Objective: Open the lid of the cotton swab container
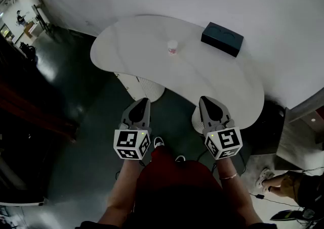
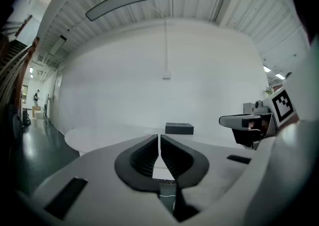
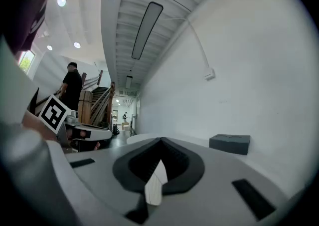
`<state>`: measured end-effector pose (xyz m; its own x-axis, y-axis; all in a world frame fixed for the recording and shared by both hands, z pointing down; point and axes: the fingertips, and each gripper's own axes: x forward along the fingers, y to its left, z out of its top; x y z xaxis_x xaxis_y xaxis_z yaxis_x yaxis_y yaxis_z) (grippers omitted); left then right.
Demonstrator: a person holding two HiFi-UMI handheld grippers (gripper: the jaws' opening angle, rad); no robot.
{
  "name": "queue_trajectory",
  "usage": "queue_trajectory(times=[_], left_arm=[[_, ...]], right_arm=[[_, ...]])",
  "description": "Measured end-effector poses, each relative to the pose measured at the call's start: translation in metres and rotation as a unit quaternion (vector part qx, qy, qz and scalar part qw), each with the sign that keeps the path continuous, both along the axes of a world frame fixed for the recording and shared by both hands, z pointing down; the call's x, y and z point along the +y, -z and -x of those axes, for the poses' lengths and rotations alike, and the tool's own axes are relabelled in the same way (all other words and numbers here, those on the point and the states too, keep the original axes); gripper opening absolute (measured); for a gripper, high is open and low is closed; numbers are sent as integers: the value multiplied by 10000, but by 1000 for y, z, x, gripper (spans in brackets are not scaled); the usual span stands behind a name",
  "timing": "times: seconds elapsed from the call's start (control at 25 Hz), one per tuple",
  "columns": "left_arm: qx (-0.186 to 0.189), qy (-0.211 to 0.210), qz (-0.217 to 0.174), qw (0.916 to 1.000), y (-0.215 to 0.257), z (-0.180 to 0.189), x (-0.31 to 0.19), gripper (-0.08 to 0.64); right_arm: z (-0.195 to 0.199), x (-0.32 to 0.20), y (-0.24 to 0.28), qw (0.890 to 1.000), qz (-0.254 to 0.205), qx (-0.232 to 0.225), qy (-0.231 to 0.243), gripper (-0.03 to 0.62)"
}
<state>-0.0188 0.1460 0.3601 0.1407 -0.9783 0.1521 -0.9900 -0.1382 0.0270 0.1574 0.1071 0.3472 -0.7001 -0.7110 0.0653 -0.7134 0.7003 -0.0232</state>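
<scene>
Container beyond left tongs, right tongs

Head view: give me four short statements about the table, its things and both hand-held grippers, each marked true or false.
The small white cotton swab container stands on the white rounded table. True.
The dark rectangular box rests on top of that container. False: it lies apart, on the table to its right.
The left hand-held gripper is shut and empty. True.
The right hand-held gripper grips the container. False: it is shut on nothing, well short of it.
</scene>
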Motion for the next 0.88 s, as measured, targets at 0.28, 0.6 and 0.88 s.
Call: queue_trajectory(times=[0.28, 0.6, 0.88], left_arm=[[9, -9, 7, 10000, 0, 1, -2, 37], [10, -52, 69, 10000, -5, -1, -8, 37], [-8, -122, 110, 9999, -7, -4, -14, 37]], right_arm=[[2, -2, 0, 10000, 52, -70, 2, 15], [3, -10, -5, 9998, 132, -177, -25, 17], [8, -14, -13, 9997, 219, -42, 95, 18]])
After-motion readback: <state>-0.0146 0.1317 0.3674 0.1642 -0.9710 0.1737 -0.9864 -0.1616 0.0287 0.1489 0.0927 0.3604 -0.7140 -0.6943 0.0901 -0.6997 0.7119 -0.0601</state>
